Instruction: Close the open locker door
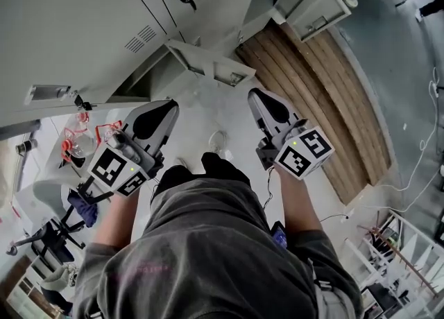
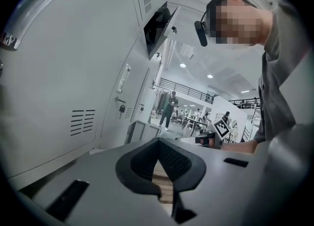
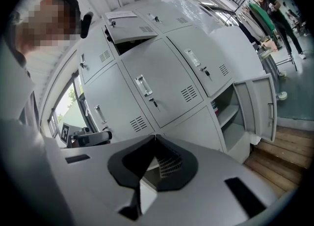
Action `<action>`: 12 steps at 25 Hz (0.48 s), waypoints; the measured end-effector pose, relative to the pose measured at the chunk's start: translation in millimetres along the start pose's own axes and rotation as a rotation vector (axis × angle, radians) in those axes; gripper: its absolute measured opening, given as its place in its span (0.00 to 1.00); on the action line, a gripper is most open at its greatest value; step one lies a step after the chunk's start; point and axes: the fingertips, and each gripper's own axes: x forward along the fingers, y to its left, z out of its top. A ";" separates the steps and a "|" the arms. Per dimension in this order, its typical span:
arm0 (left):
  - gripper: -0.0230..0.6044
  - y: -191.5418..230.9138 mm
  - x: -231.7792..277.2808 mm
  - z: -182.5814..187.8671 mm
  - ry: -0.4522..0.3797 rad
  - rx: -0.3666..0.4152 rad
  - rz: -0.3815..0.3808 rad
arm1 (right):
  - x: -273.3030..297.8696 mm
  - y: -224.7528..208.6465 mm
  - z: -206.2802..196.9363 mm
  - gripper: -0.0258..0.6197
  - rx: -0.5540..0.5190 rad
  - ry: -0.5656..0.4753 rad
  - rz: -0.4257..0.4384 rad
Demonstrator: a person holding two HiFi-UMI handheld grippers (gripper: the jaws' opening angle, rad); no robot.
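Grey door (image 1: 208,66) stands open, untouched; left gripper (image 1: 165,111) and right gripper (image 1: 260,99), both pinched empty, hover short: approach step. Next, push its edge home.

Lockers (image 3: 167,72): smooth painted metal, matt pale grey.
Open locker door (image 3: 262,107): same finish.
Plank flooring (image 1: 326,96): brown grained wood.
Left gripper (image 2: 158,144), right gripper (image 3: 155,139): matt grey plastic with black ribbed pads (image 2: 177,163).
Shorts (image 1: 208,241): grey cloth.
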 end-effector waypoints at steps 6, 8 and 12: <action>0.06 10.1 18.1 -5.7 0.018 -0.007 0.021 | 10.1 -34.0 -6.0 0.08 -0.009 0.038 -0.020; 0.06 12.6 22.2 -9.3 0.027 -0.012 0.028 | 13.2 -45.1 -9.6 0.08 -0.019 0.055 -0.035; 0.06 15.1 29.8 -18.0 0.043 -0.021 0.034 | 18.0 -62.2 -15.3 0.08 -0.025 0.072 -0.047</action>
